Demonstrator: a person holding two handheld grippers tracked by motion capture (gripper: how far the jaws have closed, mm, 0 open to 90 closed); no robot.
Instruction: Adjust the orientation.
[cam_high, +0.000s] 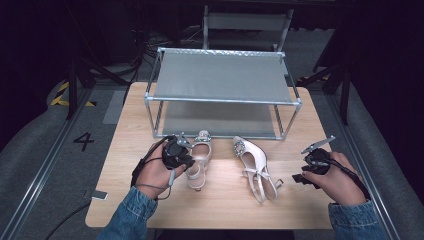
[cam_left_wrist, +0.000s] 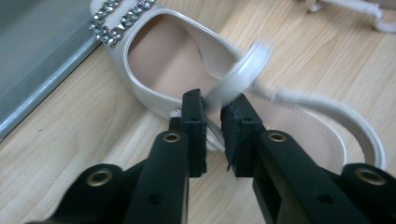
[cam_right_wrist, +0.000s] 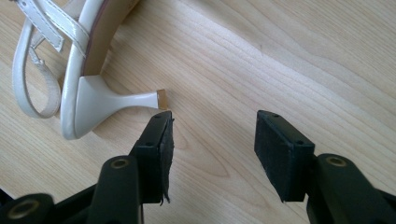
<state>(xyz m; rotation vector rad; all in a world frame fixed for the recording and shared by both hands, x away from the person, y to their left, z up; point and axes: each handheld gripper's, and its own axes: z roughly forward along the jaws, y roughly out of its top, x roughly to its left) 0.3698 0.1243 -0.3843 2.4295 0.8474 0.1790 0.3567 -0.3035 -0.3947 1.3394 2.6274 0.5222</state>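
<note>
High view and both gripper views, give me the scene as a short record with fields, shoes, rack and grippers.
surface: wooden table
rack: two-tier metal shoe rack at the far side, both shelves bare
left shoe: white sandal upright, jewelled toe towards the rack
right shoe: white heeled sandal lying on its side
left gripper: jaws narrowly apart around the left shoe's strap; contact unclear
right gripper: open, beside the right shoe's heel, holding nothing
</note>
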